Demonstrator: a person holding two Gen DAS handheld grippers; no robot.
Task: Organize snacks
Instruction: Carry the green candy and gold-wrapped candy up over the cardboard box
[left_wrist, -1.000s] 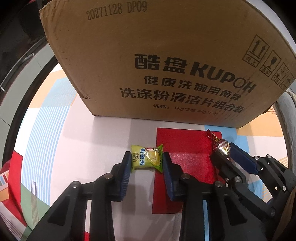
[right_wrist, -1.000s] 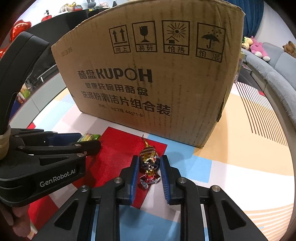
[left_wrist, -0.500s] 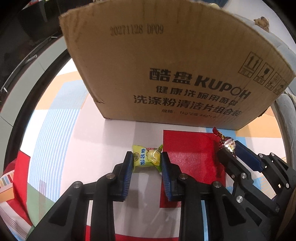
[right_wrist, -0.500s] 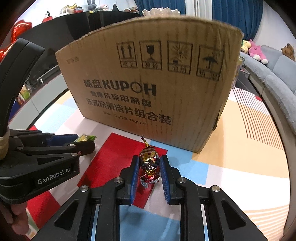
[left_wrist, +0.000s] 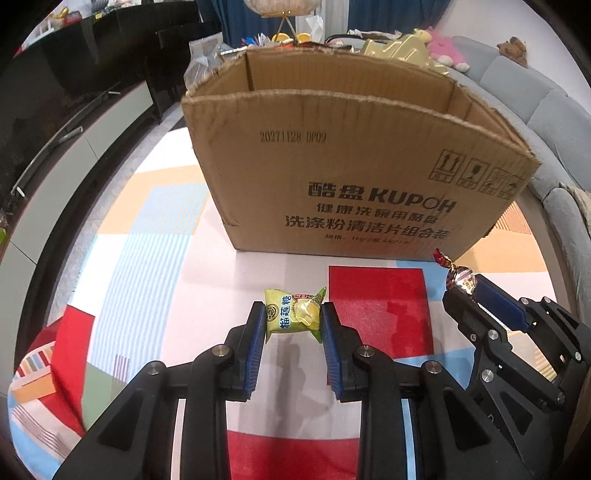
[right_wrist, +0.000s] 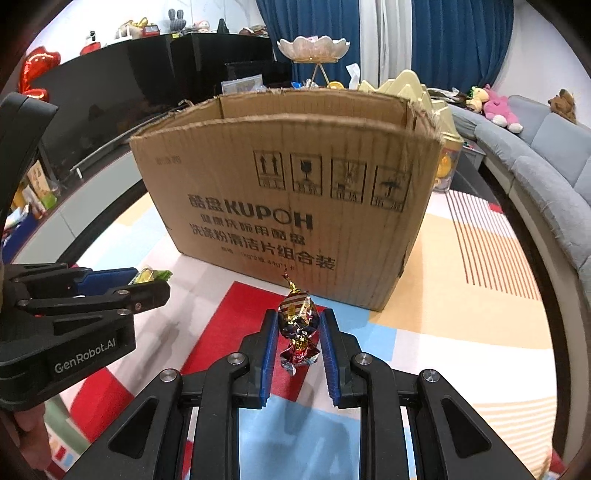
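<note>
On the left, the left gripper (left_wrist: 293, 321) is clamped on a green and yellow sweet packet (left_wrist: 294, 313), pads pressing both of its short ends, and holds it clear above the patterned worktop (left_wrist: 147, 266), whose shadow of it shows below. To the right, the right gripper (right_wrist: 297, 330) is closed tight on a foil-wrapped candy (right_wrist: 297, 320) with twisted ends, one twist poking up past the fingertips, also off the surface. Beyond both, on the far side, stands an open cardboard box (left_wrist: 332, 177), its near wall tall and its top edge uncut by any flap. The step in hand looks like carrying both snacks to that box. The next move calls for raising each gripper above the near rim, reaching forward over the opening, then letting go; a low approach would catch the wall, and the light wrappers may cling to the pads
</note>
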